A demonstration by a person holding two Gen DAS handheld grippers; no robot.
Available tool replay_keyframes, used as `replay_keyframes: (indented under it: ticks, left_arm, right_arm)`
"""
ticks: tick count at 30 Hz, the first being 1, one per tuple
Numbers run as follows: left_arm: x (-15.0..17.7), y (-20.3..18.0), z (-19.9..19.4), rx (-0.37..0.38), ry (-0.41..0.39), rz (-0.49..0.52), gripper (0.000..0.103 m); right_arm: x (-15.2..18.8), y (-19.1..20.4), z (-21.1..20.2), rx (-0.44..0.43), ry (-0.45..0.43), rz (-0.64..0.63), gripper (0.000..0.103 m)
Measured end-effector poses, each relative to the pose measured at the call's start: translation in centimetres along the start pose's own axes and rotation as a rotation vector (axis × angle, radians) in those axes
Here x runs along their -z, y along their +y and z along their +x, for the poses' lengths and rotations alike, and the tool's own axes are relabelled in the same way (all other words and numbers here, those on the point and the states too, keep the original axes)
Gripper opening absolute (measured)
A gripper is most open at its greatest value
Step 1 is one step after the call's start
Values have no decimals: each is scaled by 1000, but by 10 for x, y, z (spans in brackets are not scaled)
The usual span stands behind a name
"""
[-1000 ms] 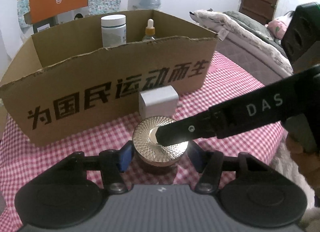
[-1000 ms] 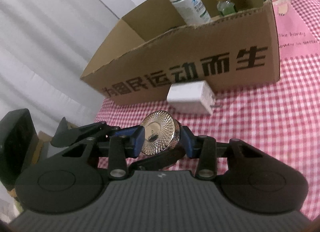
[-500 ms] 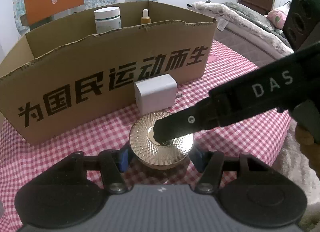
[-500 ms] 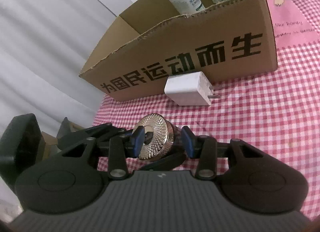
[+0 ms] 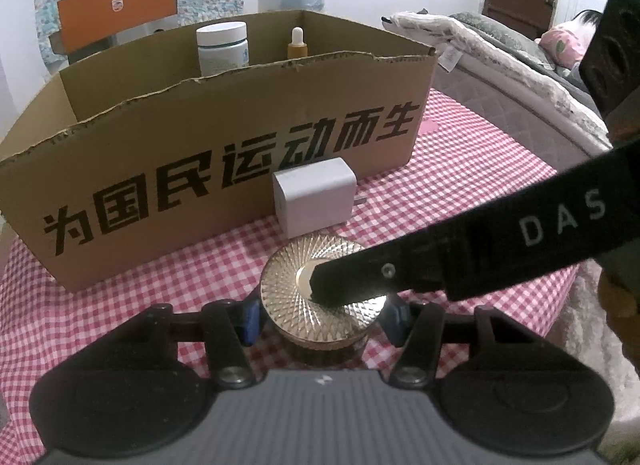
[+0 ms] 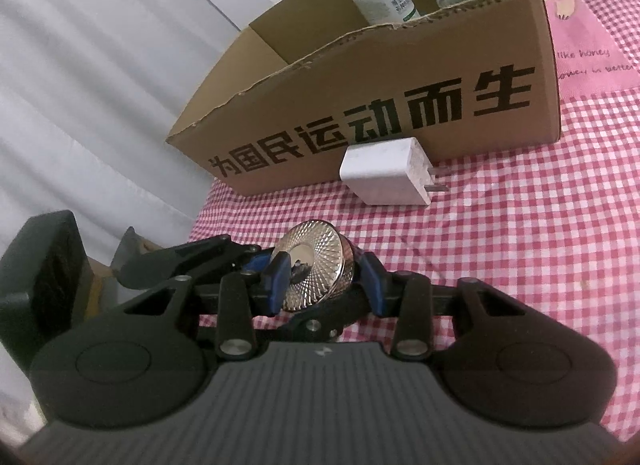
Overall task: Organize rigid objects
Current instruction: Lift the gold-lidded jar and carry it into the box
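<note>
A round jar with a ridged golden lid (image 5: 320, 285) is held between both grippers above the checked cloth. My left gripper (image 5: 322, 315) is shut on the jar's sides. My right gripper (image 6: 324, 279) is shut on the same jar (image 6: 316, 261), one finger lying across the lid in the left wrist view (image 5: 440, 261). A white charger plug (image 5: 314, 195) lies in front of the cardboard box (image 5: 224, 137), also in the right wrist view (image 6: 388, 177). Inside the box stand a white pill bottle (image 5: 222, 49) and a dropper bottle (image 5: 297, 45).
The red-and-white checked cloth (image 5: 460, 185) covers the table. A bed (image 5: 500, 49) lies at the right, an orange chair (image 5: 116, 9) behind the box. White curtains (image 6: 100, 85) hang left in the right wrist view.
Both grippers with the jar have drawn back a little from the box and risen slightly; the box and charger look farther away. Both grips hold.
</note>
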State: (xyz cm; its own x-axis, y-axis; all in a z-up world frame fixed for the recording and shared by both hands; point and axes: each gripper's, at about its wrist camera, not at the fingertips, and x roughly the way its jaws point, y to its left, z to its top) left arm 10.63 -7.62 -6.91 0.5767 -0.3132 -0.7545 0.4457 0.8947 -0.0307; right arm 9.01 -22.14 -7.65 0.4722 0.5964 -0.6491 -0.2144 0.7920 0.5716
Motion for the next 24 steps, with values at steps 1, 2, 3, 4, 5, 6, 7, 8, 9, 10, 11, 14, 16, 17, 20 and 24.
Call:
replay_keyframes:
  ticks: [1, 2, 3, 4, 5, 6, 7, 8, 9, 10, 11, 14, 16, 17, 20, 24]
  left_arm:
    - [0, 1, -1, 4, -1, -4, 57]
    - [0, 1, -2, 9, -2, -9, 57]
    - [0, 2, -3, 11, -4, -12, 57]
    - [0, 2, -5, 13, -6, -17, 57]
    - [-1, 3, -8, 13, -11, -23, 57]
    - [-2, 3, -12, 11, -19, -26, 57]
    - [-4, 3, -17, 8, -32, -25, 57]
    - [-7, 3, -24, 2, -51, -22, 57]
    - [-11, 3, -30, -2, -70, -18, 57]
    - [-16, 4, -38, -8, -92, -16, 57]
    - [-21, 5, -45, -14, -112, -16, 57]
    - [-44, 10, -67, -33, -185, -5, 57]
    - [-62, 14, -78, -41, -228, 9, 57]
    - [-72, 18, -82, -40, -246, 10, 57]
    - [-101, 28, -85, -27, -276, 0, 57]
    - [-133, 41, -68, -2, -251, -23, 57]
  right_arm:
    - [0, 1, 0, 3, -1, -2, 37]
    - [1, 1, -1, 6, -1, -2, 37]
    - [1, 3, 1, 9, -2, -5, 37]
    - [1, 4, 0, 11, -3, -8, 37]
    - [1, 5, -1, 11, -5, -7, 37]
    - [0, 6, -2, 12, -7, -10, 37]
    - [-1, 9, -5, 12, -12, -16, 37]
    - [-3, 12, -8, 12, -17, -25, 37]
    - [-5, 17, -12, 11, -26, -42, 37]
    - [-9, 23, -17, 10, -38, -62, 37]
    - [-13, 28, -22, 7, -51, -79, 37]
    - [-31, 47, -39, -2, -102, -145, 37]
    - [-46, 63, -50, -1, -145, -203, 37]
    - [-54, 69, -54, 3, -164, -229, 37]
    - [-80, 83, -65, 15, -208, -292, 37]
    - [-120, 86, -66, 36, -218, -321, 37]
